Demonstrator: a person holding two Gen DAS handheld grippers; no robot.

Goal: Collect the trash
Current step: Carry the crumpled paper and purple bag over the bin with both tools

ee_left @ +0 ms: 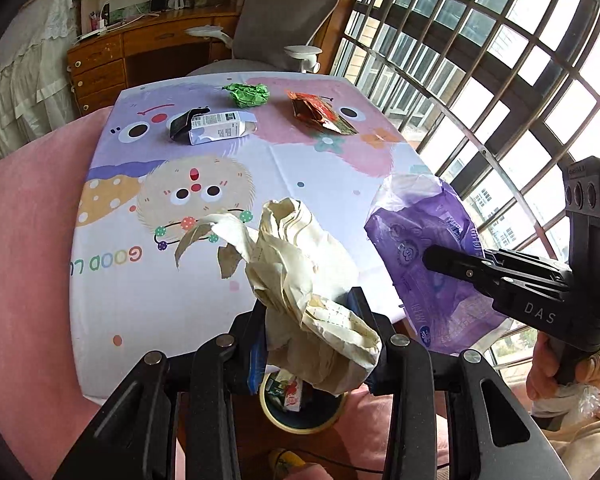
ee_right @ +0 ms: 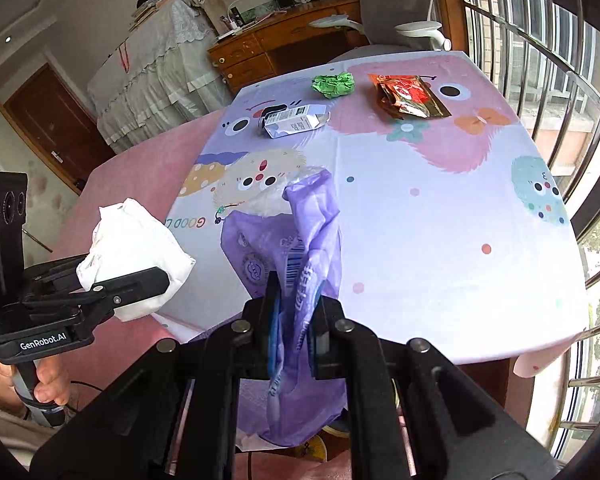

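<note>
My left gripper [ee_left: 312, 316] is shut on a crumpled cream paper bag [ee_left: 300, 264], held over the near table edge. Below it, a yellow-rimmed trash bin [ee_left: 278, 420] with wrappers inside stands on the floor. My right gripper [ee_right: 296, 304] is shut on a purple plastic bag [ee_right: 300, 232] that hangs down past the fingers. Each view shows the other gripper: the right gripper [ee_left: 452, 260] with the purple plastic bag [ee_left: 424, 248], the left gripper [ee_right: 156, 276] with the crumpled paper bag [ee_right: 132, 248]. On the far half of the table lie a green paper ball [ee_left: 247, 94], a white carton [ee_left: 216, 126] and a red snack wrapper [ee_left: 320, 114].
The table wears a cartoon tablecloth [ee_right: 440, 240]. Pink fabric [ee_left: 28, 240] borders its left side. A barred window [ee_left: 500, 80] runs along the right. A grey office chair [ee_left: 284, 20] and a wooden desk [ee_left: 108, 64] stand beyond the far edge.
</note>
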